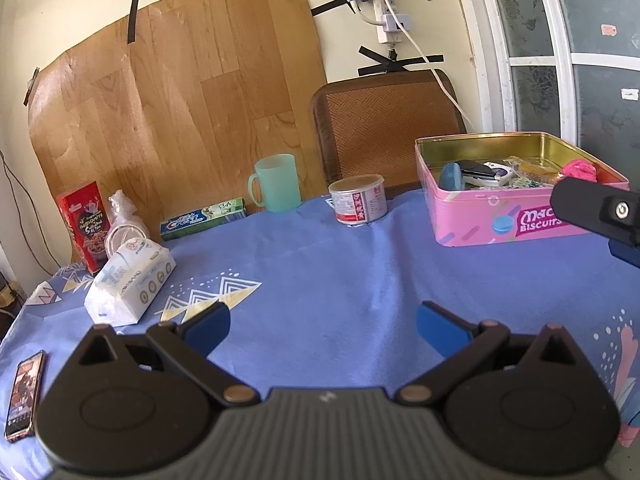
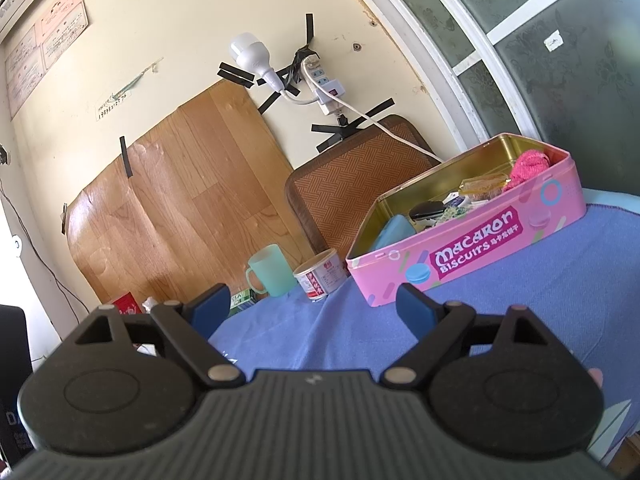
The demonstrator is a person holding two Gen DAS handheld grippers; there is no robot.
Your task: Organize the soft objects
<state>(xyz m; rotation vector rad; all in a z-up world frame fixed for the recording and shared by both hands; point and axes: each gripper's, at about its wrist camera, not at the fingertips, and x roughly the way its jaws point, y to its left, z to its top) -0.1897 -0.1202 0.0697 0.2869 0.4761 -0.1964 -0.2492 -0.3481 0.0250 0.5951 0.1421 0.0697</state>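
Note:
A white tissue pack [image 1: 130,282] lies at the left of the blue tablecloth, ahead and left of my left gripper [image 1: 322,326], which stands open over bare cloth. An open pink biscuit tin [image 1: 516,222] at the far right holds a pink knitted cloth [image 1: 580,170], a blue pouch [image 1: 452,176] and small items. In the right wrist view my right gripper [image 2: 314,314] is open and empty, short of the same tin [image 2: 476,258], with the pink cloth [image 2: 530,164] in the tin's far corner. A black part of the right gripper [image 1: 600,212] shows at the edge of the left wrist view.
A green cup [image 1: 276,182], a small can [image 1: 358,200], a toothpaste box [image 1: 202,218], a red box [image 1: 86,232] and a plastic bag [image 1: 124,220] line the table's back. A phone [image 1: 24,396] lies front left. A chair back [image 1: 384,124] stands behind.

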